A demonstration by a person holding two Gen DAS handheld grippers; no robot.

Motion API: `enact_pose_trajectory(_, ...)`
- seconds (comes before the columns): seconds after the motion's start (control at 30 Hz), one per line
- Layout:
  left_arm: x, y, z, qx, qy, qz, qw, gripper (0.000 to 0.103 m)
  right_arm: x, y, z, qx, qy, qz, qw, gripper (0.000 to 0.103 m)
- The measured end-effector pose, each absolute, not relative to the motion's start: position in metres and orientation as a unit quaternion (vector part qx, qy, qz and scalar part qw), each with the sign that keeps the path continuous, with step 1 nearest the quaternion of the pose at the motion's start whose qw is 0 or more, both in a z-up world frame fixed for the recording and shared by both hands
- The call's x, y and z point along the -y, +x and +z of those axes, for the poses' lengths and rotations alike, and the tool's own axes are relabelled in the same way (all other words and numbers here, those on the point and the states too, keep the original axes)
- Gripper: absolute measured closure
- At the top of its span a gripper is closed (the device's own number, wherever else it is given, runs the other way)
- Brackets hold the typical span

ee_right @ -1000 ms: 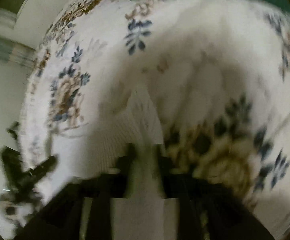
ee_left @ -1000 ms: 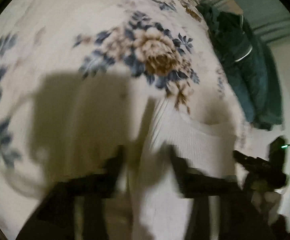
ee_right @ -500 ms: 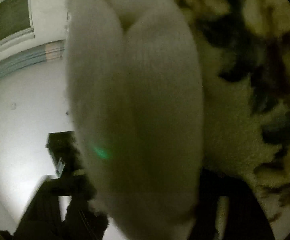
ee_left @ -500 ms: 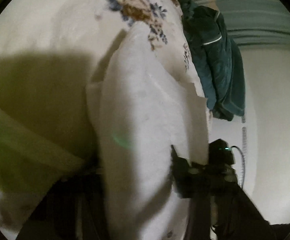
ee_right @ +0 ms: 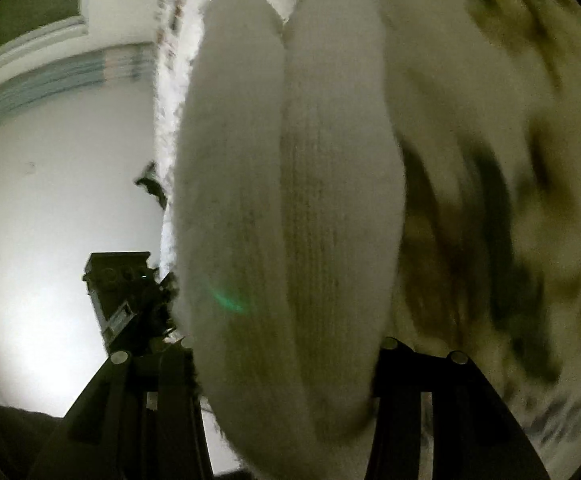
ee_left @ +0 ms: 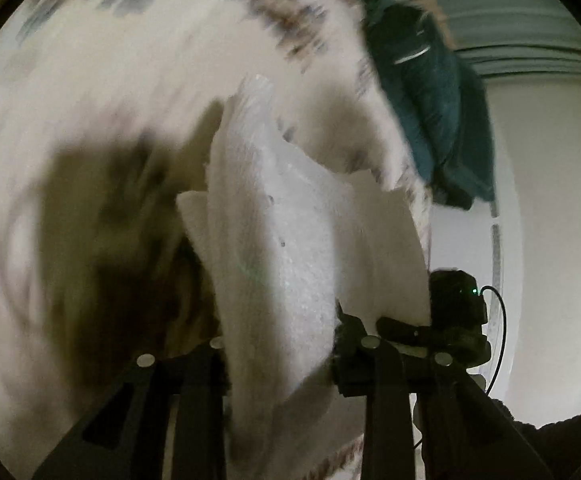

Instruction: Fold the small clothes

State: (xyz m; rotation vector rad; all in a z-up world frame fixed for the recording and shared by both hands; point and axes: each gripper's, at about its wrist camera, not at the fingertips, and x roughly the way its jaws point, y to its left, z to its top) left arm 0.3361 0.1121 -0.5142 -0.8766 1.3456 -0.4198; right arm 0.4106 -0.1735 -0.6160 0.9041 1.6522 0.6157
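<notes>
A white ribbed knit garment (ee_left: pixel 282 248) hangs in front of the left wrist camera, lifted off the floral bedspread (ee_left: pixel 130 92). My left gripper (ee_left: pixel 280 344) is shut on its near edge. The same garment (ee_right: pixel 290 208) fills the middle of the right wrist view as two bulging folds, and my right gripper (ee_right: pixel 286 360) is shut on it. The right gripper's body also shows in the left wrist view (ee_left: pixel 452 312), holding the garment's far corner. The left gripper's body shows in the right wrist view (ee_right: pixel 126 296). The fingertips are hidden by the cloth.
A dark teal jacket (ee_left: pixel 430 100) lies on the bed's far edge. A pale wall (ee_left: pixel 550 220) and striped curtain (ee_left: pixel 510 12) lie beyond the bed. The bedspread (ee_right: pixel 510 160) is blurred at the right of the right wrist view.
Both grippers have lifted the white garment off the bed and hold it up between them. The cameras have tilted up, so wall and curtain show.
</notes>
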Motion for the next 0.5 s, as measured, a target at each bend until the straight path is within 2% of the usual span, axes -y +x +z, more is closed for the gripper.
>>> enact_pose_trajectory(0.07, -0.109, 0.305, -0.537, -0.636, -0.385, -0.161, 0.649, 0.075, 0.174, 0.375, -0.635, -0.722, 0.371, 0.239, 0.533, 0.054)
enact_pose_trajectory(0.13, -0.106, 0.281, -0.555, -0.661, -0.374, -0.133, 0.636, 0.063, 0.177, 0.348, -0.65, -0.744, 0.347, 0.21, 0.532, 0.046)
enact_pose_trajectory(0.2, -0.109, 0.267, -0.556, -0.667, -0.378, -0.109, 0.633, 0.06, 0.178, 0.332, -0.652, -0.763, 0.307, 0.186, 0.537, 0.041)
enact_pose_trajectory(0.27, -0.113, 0.266, -0.541, -0.657, -0.367, -0.088, 0.653, 0.051, 0.185, 0.326, -0.636, -0.761, 0.29, 0.17, 0.555, 0.038)
enact_pose_trajectory(0.3, -0.113, 0.269, -0.531, -0.66, -0.339, -0.073, 0.667, 0.043, 0.191, 0.326, -0.626, -0.762, 0.277, 0.159, 0.563, 0.038)
enact_pose_trajectory(0.43, -0.104, 0.295, -0.493, -0.644, -0.218, -0.063, 0.731, 0.04, 0.213, 0.348, -0.572, -0.741, 0.209, 0.115, 0.628, 0.038)
enact_pose_trajectory(0.5, -0.098, 0.315, -0.488, -0.637, -0.197, -0.068, 0.742, 0.04, 0.208, 0.375, -0.541, -0.718, 0.165, 0.126, 0.664, 0.038)
